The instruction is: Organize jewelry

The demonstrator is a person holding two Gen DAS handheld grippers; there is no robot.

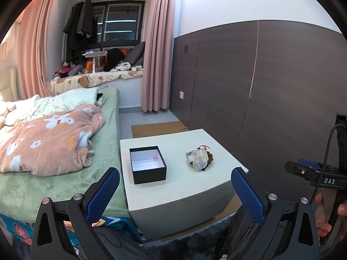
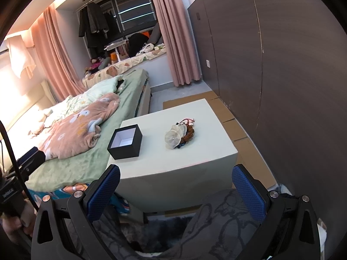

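**Hovering short of the white table, both grippers spread and empty**

Sitting on the low white block table (image 1: 184, 186) are a lidless black square box with a white lining (image 1: 148, 164) on the left and a tangled heap of jewelry, pale shell discs over brown beads (image 1: 199, 157), to its right, well apart. The left gripper (image 1: 175, 191) and right gripper (image 2: 176, 189) hang near the table's near edge, jaws wide, gripping nothing. A green bed with a pink floral blanket (image 1: 49, 138) lies left.
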